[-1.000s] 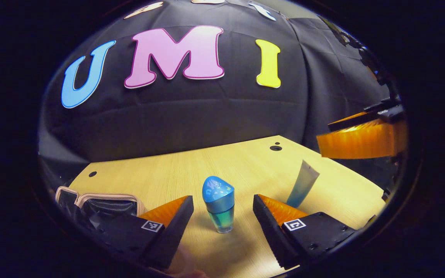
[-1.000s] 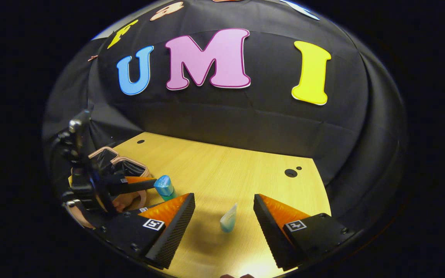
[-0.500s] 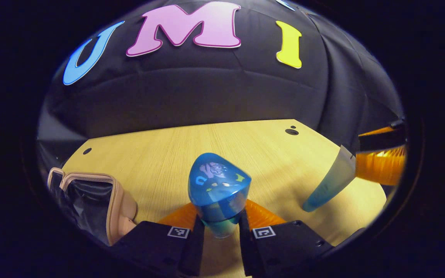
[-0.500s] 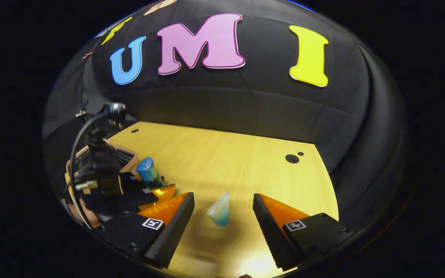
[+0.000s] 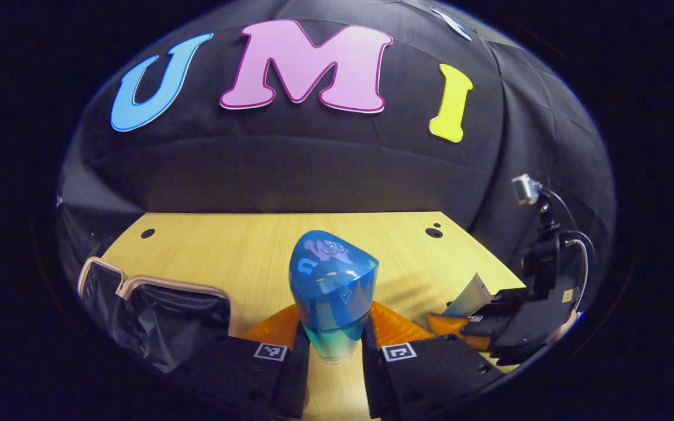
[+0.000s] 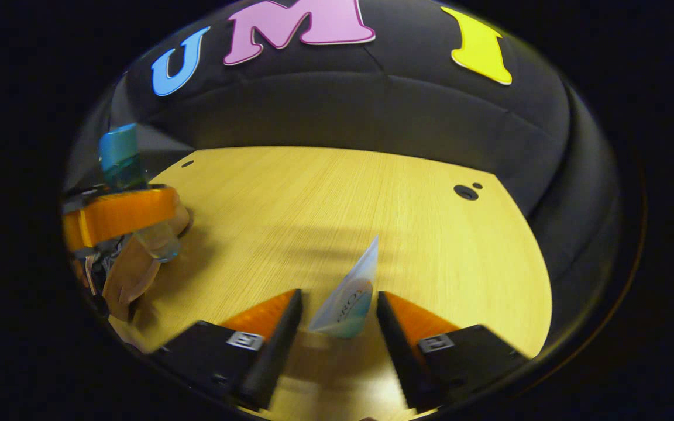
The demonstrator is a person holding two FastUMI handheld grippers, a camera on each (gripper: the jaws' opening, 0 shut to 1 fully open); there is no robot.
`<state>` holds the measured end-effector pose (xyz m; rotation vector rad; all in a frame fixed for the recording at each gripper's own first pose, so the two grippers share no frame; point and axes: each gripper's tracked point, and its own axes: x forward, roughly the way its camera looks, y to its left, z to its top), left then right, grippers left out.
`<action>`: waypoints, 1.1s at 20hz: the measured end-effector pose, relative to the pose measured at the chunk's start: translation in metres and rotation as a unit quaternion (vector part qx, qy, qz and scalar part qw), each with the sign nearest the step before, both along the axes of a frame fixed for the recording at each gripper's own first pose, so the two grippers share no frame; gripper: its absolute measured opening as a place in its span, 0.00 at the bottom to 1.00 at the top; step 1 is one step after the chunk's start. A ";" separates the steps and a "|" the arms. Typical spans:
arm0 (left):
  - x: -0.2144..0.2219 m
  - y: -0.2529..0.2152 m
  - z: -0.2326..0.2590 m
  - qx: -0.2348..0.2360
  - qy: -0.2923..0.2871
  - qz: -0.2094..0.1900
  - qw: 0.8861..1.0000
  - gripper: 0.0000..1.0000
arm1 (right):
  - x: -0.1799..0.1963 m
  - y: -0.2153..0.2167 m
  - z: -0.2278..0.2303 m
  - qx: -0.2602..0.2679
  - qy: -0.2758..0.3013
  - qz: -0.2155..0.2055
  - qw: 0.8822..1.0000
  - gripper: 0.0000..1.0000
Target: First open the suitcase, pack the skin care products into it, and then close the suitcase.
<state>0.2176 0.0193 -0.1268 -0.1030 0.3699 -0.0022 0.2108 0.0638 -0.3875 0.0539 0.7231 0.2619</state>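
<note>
My left gripper (image 5: 332,318) is shut on a translucent blue bottle (image 5: 332,280) with a rounded blue cap, held upright off the wooden table (image 5: 237,245). The right gripper view has that bottle (image 6: 119,156) at far left in the left gripper (image 6: 117,215), above the suitcase. The open suitcase (image 5: 155,304), beige-rimmed with a dark lining, lies at lower left. A pale tube fading to blue (image 6: 348,292) leans between the fingers of my right gripper (image 6: 339,292); they stand narrow around it, with a gap on the left side. The left gripper view has the tube (image 5: 470,294) and right gripper (image 5: 480,318) at right.
The table (image 6: 325,193) has cable holes near its far corners (image 6: 466,190). The black cloth wall rises right behind it. Part of the suitcase rim (image 6: 129,275) sits at the table's left edge, under the left gripper.
My left gripper shut on the blue bottle and lifted it toward the suitcase. My right gripper came down around the tube and its fingers narrowed.
</note>
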 end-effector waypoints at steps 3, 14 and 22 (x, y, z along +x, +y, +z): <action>-0.046 0.043 0.014 0.008 0.028 0.005 1.000 0.44 | -0.005 0.000 0.011 0.025 0.014 -0.016 0.999 0.34; -0.169 0.217 -0.108 -0.035 0.415 0.016 0.909 0.48 | -0.107 0.071 0.161 0.115 -0.049 0.037 0.992 0.38; -0.188 0.228 -0.183 -0.064 0.549 0.044 0.832 0.46 | -0.145 0.107 0.211 0.078 -0.084 0.087 0.990 0.30</action>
